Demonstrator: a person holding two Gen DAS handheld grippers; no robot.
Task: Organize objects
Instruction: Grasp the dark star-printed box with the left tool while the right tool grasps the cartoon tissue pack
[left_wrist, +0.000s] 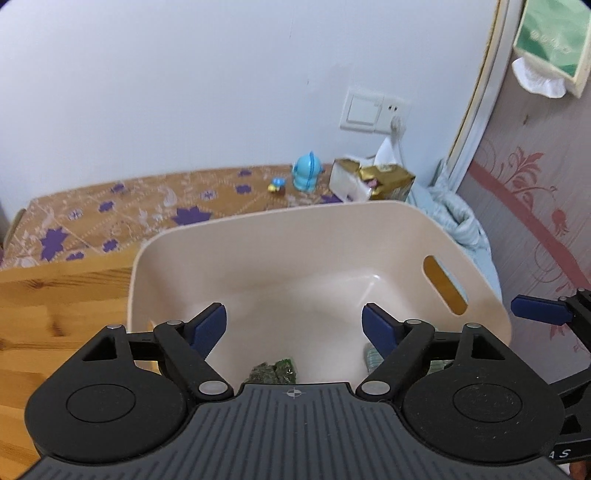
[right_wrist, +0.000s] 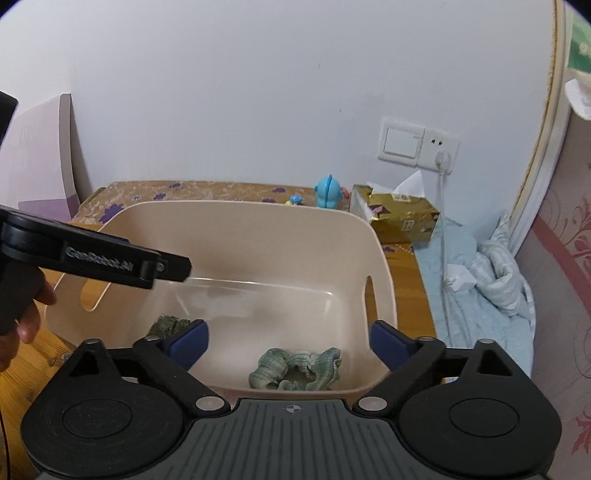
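A cream plastic bin (left_wrist: 369, 221) (right_wrist: 236, 210) with handle slots stands on the wooden table. In it lie a dark green bundle (left_wrist: 275, 371) (right_wrist: 168, 323) and a pale green striped cloth item (right_wrist: 295, 367) (left_wrist: 373, 356). My left gripper (left_wrist: 293, 326) hangs open over the bin's near side, nothing between its blue pads. Over the bin's near right part my right gripper (right_wrist: 290, 341) stands wide open, the pale green item lying below it on the bin floor. The left gripper's body (right_wrist: 96, 254) crosses the right wrist view at the left, a hand (right_wrist: 22, 325) holding it.
Behind the bin a floral cloth (left_wrist: 110, 210) covers a surface with a blue toy figure (left_wrist: 306, 171) (right_wrist: 327, 192), a small toy (left_wrist: 276, 186) and a gold tissue box (left_wrist: 369, 177) (right_wrist: 395, 214). A cable (right_wrist: 441, 236) hangs from the wall socket. Light blue bedding (right_wrist: 480, 280) lies at the right.
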